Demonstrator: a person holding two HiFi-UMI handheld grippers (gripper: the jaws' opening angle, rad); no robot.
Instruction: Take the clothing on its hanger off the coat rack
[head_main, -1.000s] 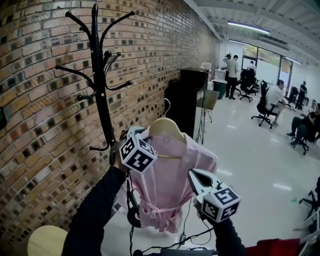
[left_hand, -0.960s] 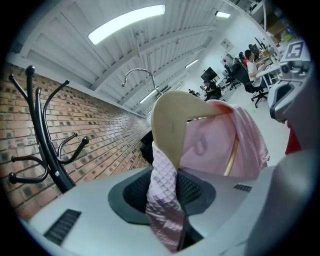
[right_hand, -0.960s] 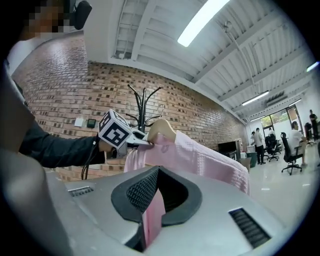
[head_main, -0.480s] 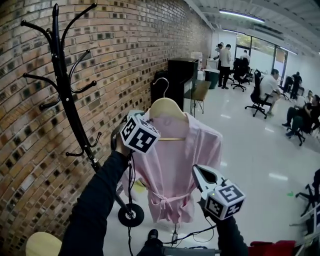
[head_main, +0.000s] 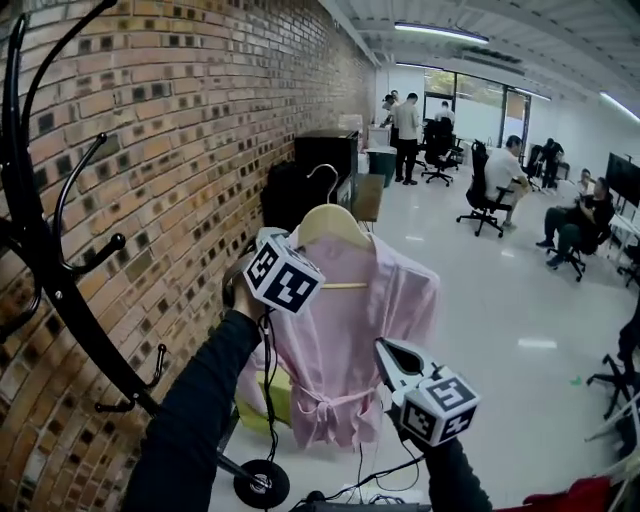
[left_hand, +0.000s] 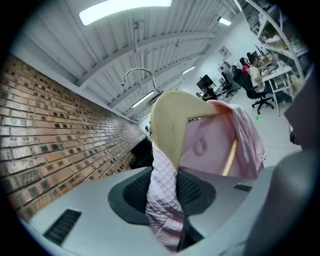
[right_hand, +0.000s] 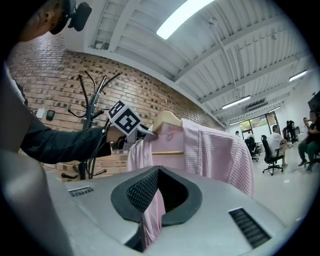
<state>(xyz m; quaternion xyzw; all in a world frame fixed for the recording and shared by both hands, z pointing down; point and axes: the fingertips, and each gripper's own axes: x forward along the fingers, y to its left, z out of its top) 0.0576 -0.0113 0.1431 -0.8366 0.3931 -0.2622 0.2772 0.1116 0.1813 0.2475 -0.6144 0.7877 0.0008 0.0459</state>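
Clearly off its peg, the pink waffle-weave robe (head_main: 350, 330) on its pale wooden hanger (head_main: 333, 222) hangs in open air to the right of the black metal coat rack (head_main: 50, 270), well apart from its hooks. The left gripper (left_hand: 167, 200) is clamped on a fold of the robe at the shoulder, just under the hanger's arm. The right gripper (right_hand: 150, 200), lower and farther from the rack, pinches a strip of the same cloth. To finish well, hold both grips firm and level so the hanger cannot slip from the collar, steering wide of the rack's lower hooks and the red brick wall (head_main: 200, 120) behind it.
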